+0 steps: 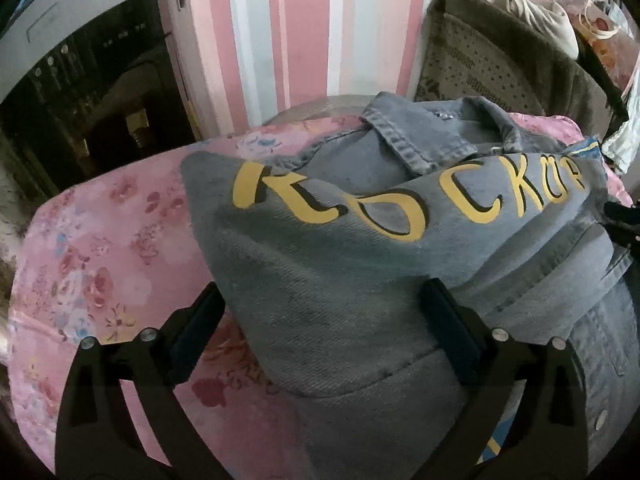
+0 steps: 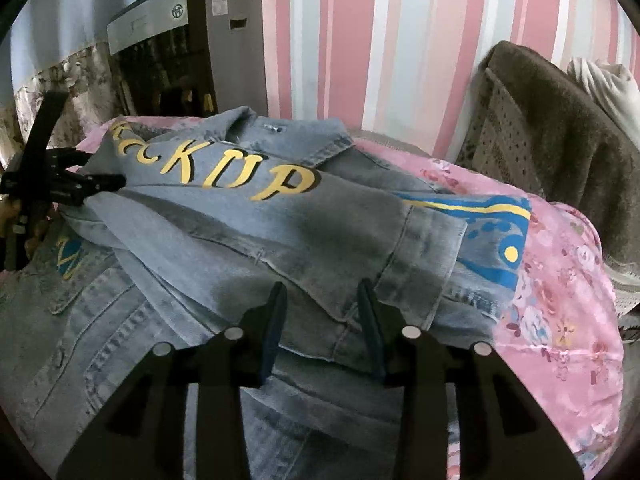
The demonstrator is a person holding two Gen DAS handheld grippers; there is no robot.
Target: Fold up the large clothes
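Note:
A blue denim jacket with yellow lettering lies partly folded on a pink floral bed cover. Its collar points to the far wall. My left gripper is open, its fingers wide apart on either side of a folded corner of the jacket. In the right wrist view the jacket fills the middle, with a blue and yellow print at its right. My right gripper is open over the folded hem edge. The left gripper also shows at the jacket's left edge.
A pink striped wall stands behind the bed. A brown patterned blanket is piled at the back right. A dark cabinet with a white appliance stands at the left. The pink cover shows right of the jacket.

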